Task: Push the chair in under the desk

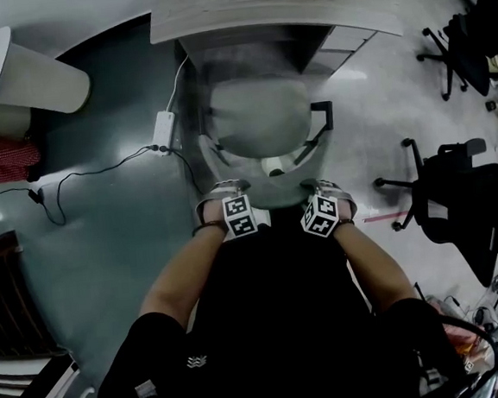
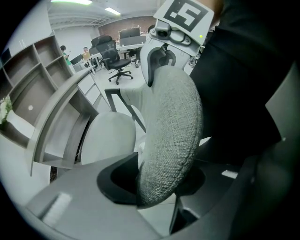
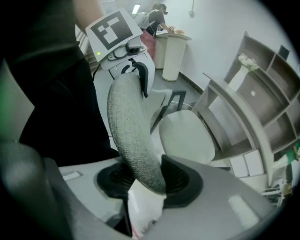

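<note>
Closest to you, both tongs are clamped on the chair's grey fabric backrest (image 2: pixel 171 136). The left gripper (image 1: pixel 224 192) bites its top edge on one side and the right gripper (image 1: pixel 322 187) on the other. Each has the padded rim pinched between its jaws and points steeply down. That matched, two-sided grip is what you want. Press evenly through both hands so the chair rolls straight rather than swivelling. Push level, not downward, or the back will likely only flex.

Just beyond the grippers, the seat (image 1: pixel 259 115) sits in front of the desk (image 1: pixel 276 14), lined up with the knee gap. Its front looks to be at about the desk's edge, with most of the cushion out in the open, so I judge the push partway done.

Watch the sides. The black armrest (image 1: pixel 321 114) on your right is near the drawer unit (image 1: pixel 352 39) and could catch it if the chair drifts that way. On your left, a white power adapter (image 1: pixel 164 130) and its cable (image 1: pixel 91 171) lie on the floor just beside the chair, where the base might snag. Steer down the middle, slow near the end, and stop once the backrest comes up to the desk edge.
</note>
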`<state>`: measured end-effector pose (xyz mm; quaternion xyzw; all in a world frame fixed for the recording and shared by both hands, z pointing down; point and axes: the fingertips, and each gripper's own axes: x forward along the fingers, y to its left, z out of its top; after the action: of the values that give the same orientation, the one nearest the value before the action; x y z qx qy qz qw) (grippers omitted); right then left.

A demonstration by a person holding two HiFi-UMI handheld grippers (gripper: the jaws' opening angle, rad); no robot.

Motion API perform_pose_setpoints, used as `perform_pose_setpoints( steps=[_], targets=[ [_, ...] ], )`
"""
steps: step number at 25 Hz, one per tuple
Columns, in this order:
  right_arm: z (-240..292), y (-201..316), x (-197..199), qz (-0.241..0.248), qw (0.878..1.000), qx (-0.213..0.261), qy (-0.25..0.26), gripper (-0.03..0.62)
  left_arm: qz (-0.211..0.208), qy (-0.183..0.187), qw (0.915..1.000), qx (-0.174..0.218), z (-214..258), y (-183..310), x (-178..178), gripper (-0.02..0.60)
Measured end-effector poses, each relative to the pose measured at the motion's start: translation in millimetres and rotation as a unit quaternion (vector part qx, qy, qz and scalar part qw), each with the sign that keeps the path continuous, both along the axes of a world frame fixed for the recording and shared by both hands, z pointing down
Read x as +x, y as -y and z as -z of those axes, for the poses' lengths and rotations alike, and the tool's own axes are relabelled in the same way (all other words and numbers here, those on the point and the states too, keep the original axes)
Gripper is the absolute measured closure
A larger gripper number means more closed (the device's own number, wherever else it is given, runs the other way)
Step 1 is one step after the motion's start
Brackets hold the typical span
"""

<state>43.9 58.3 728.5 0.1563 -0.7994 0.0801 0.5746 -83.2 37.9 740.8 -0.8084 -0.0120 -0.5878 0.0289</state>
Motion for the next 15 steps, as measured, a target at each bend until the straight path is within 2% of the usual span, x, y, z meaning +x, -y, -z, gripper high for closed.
perform_pose_setpoints(
  steps=[15],
  targets=[
    [0,98,15,0.010,1.000,-0.006,0.001,0.441,0.017,0.009,0.9998,-0.001,0,95,14,0.407]
  ],
)
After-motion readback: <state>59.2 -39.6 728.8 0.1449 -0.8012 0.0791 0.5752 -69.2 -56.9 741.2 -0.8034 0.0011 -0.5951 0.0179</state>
